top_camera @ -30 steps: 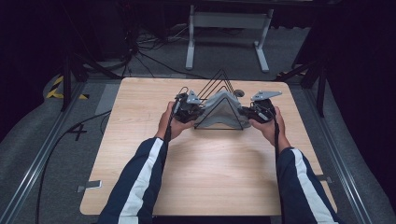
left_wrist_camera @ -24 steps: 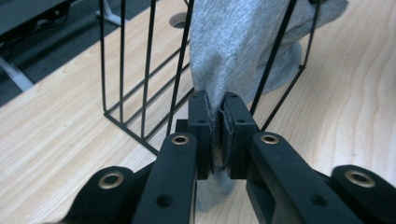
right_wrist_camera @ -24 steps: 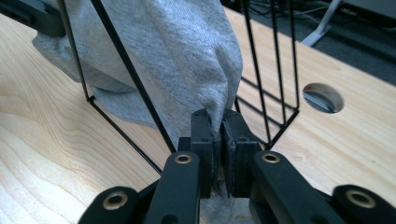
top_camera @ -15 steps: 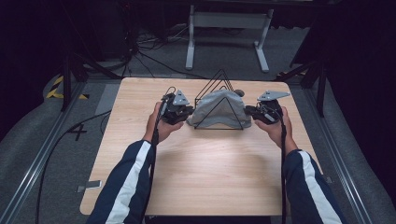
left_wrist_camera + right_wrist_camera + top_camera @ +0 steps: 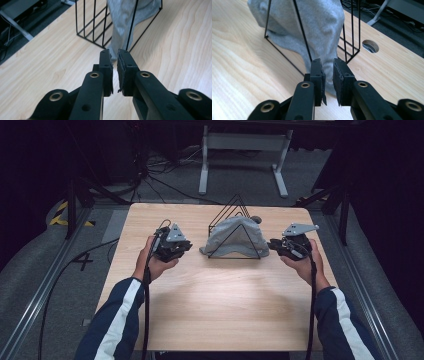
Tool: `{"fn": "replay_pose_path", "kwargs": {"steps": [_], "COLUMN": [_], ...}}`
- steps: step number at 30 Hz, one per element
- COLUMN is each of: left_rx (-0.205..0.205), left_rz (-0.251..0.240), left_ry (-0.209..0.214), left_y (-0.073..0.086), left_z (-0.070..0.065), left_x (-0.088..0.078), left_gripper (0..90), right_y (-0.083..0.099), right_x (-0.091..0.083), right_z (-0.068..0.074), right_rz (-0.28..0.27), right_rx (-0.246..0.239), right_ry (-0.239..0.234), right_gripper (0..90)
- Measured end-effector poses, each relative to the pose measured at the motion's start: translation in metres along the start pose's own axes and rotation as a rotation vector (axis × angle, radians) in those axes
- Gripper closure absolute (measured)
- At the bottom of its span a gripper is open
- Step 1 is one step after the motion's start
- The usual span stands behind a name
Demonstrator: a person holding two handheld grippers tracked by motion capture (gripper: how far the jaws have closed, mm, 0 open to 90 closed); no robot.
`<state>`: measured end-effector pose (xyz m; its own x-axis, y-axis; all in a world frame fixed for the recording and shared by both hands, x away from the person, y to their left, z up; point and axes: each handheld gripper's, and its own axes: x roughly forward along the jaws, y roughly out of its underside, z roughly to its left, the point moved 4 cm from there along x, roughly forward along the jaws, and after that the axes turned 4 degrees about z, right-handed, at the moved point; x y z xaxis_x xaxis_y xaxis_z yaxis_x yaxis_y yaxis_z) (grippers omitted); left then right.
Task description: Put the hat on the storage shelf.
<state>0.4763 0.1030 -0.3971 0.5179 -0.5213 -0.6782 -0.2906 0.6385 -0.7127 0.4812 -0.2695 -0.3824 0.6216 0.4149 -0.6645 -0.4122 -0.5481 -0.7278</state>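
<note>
I have pulled my left gripper (image 5: 186, 247) and right gripper (image 5: 271, 243) apart, off the grey cloth (image 5: 235, 236). Both sit nearly closed, empty, flanking the wire rack (image 5: 231, 210) at mid-frame on the tabletop (image 5: 220, 305).

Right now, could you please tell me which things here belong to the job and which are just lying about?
Job:
grey cloth
black wire rack
left hand-held gripper
right hand-held gripper

Lying about:
white stand legs behind the table
floor cables
</note>
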Motion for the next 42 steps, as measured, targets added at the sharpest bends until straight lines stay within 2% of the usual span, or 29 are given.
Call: {"fn": "replay_pose_path", "kwargs": {"steps": [4,7,11,14,16,17,18,19,21,23,24,26,27,29,31,33,35,37,42], "left_rx": [0.012,0.005,0.034,0.043,0.048,0.048,0.046,0.055,0.06,0.04,0.016,0.003,-0.004,-0.025,-0.047,-0.078,-0.096,-0.13,-0.134], "left_rz": [0.024,0.036,0.063,0.085,0.103,0.103,0.115,0.124,0.137,0.135,0.135,0.139,0.124,0.125,0.128,0.109,0.091,0.079,0.081], "left_ry": [-0.003,0.004,0.013,0.025,0.04,0.04,0.046,0.048,0.064,0.098,0.108,0.122,0.134,0.145,0.139,0.153,0.148,0.142,0.14], "left_y": [0.013,0.024,0.038,0.05,0.063,0.063,0.071,0.078,0.088,0.1,0.107,0.116,0.122,0.13,0.138,0.142,0.146,0.148,0.148], "left_z": [0.0,-0.003,-0.009,-0.015,-0.02,-0.02,-0.024,-0.028,-0.034,-0.041,-0.045,-0.049,-0.052,-0.055,-0.058,-0.059,-0.058,-0.057,-0.057], "left_x": [-0.006,-0.009,-0.012,-0.014,-0.016,-0.016,-0.016,-0.017,-0.017,-0.016,-0.015,-0.014,-0.013,-0.012,-0.009,-0.008,-0.009,-0.007,-0.007], "left_gripper": [81.7,80.4,76.7,72.7,68.8,65.8,65.8,60.9,54.7,48.8,45.7,39.7,38.0,33.4,28.9,24.6,22.7,16.5,15.3], "right_y": [0.01,0.018,0.034,0.051,0.066,0.066,0.076,0.087,0.103,0.119,0.124,0.139,0.144,0.152,0.158,0.166,0.169,0.169,0.168], "right_x": [-0.005,-0.008,-0.013,-0.016,-0.019,-0.019,-0.02,-0.021,-0.023,-0.024,-0.025,-0.027,-0.027,-0.031,-0.033,-0.031,-0.028,-0.028,-0.026], "right_z": [0.004,0.007,0.012,0.017,0.02,0.02,0.022,0.024,0.027,0.031,0.032,0.036,0.038,0.04,0.04,0.04,0.04,0.039,0.039], "right_rz": [0.014,0.023,0.031,0.036,0.018,0.018,0.012,0.019,0.027,0.044,0.052,0.054,0.062,0.06,0.046,0.06,0.059,0.06,0.068], "right_rx": [-0.008,-0.012,-0.01,-0.021,-0.001,-0.001,0.013,0.024,0.017,0.021,0.026,0.042,0.041,0.048,0.097,0.097,0.109,0.123,0.133], "right_ry": [-0.008,-0.009,-0.017,-0.018,-0.025,-0.025,-0.031,-0.035,-0.053,-0.063,-0.071,-0.079,-0.078,-0.074,-0.085,-0.084,-0.085,-0.067,-0.061], "right_gripper": [77.1,75.9,72.4,66.4,59.9,59.9,55.1,53.0,49.8,44.8,44.2,43.5,41.6,39.2,34.7,32.0,27.3,25.6,22.7]}}
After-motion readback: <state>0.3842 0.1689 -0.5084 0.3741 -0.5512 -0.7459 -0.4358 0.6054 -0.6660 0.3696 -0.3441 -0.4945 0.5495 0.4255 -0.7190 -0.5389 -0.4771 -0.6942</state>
